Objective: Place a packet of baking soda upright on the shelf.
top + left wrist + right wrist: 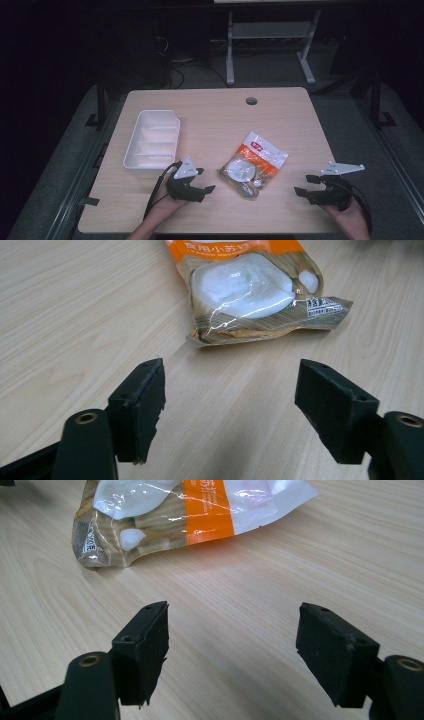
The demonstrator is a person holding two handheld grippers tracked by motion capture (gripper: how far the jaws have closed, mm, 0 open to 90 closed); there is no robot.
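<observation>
While both grippers rest low at the near edge of the table, nothing is in hand; entries follow.

Packet [253, 163]: a sealed orange, white and tan food pouch, lying flat near the middle of the table [215, 107], set at a slant, its tan end toward the person. It sits between the two tools, touching neither.

Packet contents: a pale round lump and a smaller white piece show on the front, but whether that is a window or a printed picture I cannot tell.

Left gripper [201, 182]: jaws wide apart, empty, aimed at the packet's tan end, which lies just ahead of them in the left gripper view [260, 295]. Judged the likelier tool for the first grasp, being the nearer.

Right gripper [306, 184]: jaws wide apart, empty, turned toward the packet's other flank [170, 515] from farther off. Bare wood lies between the pads.

Tray [152, 141]: white plastic bin with cross dividers, standing left of the packet and just beyond the left gripper. Its compartments look empty, though glare hides detail.

Placement, as judged: the spread jaws and inward aim suggest an approach to the packet from both sides; the open tray close by reads as the probable destination.

Risk: the slick, flat film may slide rather than lift unless an edge is pinched.
</observation>
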